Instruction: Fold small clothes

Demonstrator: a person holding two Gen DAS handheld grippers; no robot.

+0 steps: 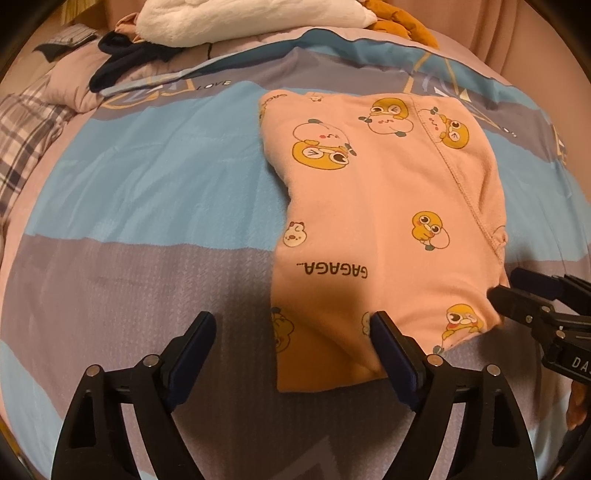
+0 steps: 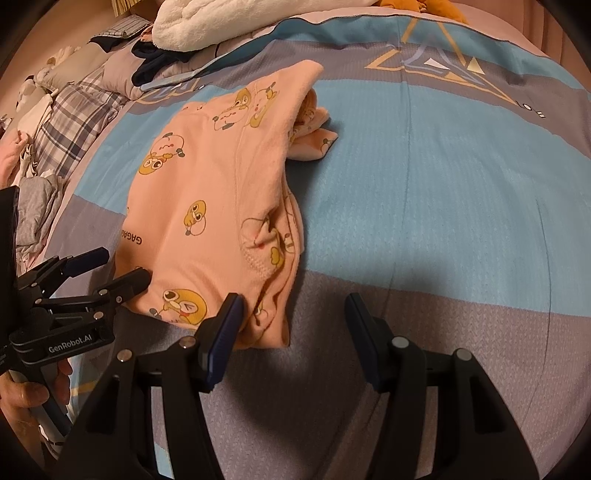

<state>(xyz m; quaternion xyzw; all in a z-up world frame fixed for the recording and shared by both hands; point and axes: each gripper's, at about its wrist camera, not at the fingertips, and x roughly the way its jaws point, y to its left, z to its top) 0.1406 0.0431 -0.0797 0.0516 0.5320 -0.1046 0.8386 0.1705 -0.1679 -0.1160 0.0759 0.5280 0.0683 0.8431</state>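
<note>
- Two grippers hover over a bed [image 1: 147, 177] spread with a blue, grey and pink cover, where a folded peach garment [image 1: 376, 206] printed with cartoon ducks lies flat.
- Far left in the right wrist view, a heap of plaid and pale clothes [image 2: 55, 129] spills along the bed's edge; single pieces are hard to tell apart.
- Just beside the heap, a hand [image 2: 29, 398] grips a gripper handle; only fingers show, the rest cut off by the frame.
- Left gripper [image 1: 291, 332] stands wide, its left finger over bare cover, its right finger at the garment's near edge; the pads press on nothing.
- From the right wrist view the left gripper [image 2: 118, 266] appears at the garment's near left corner, tips beside the cloth.
- Garment's near hem dips behind the gripper fingers, so its bottom edge is partly hidden; upside-down lettering "GAGAGA" reads on it.
- Right gripper [image 2: 291, 310] stands about half open, left finger just before the garment's near right corner, right finger over bare cover; no cloth is pinched.
- Garment's right side shows bunched layers [image 2: 314, 125] poking out beneath the top fold.
- At the far end, a white fluffy blanket [image 1: 251, 18], dark clothing [image 1: 129, 59] and an orange item [image 1: 402, 22] are cut off by the lens rim.
</note>
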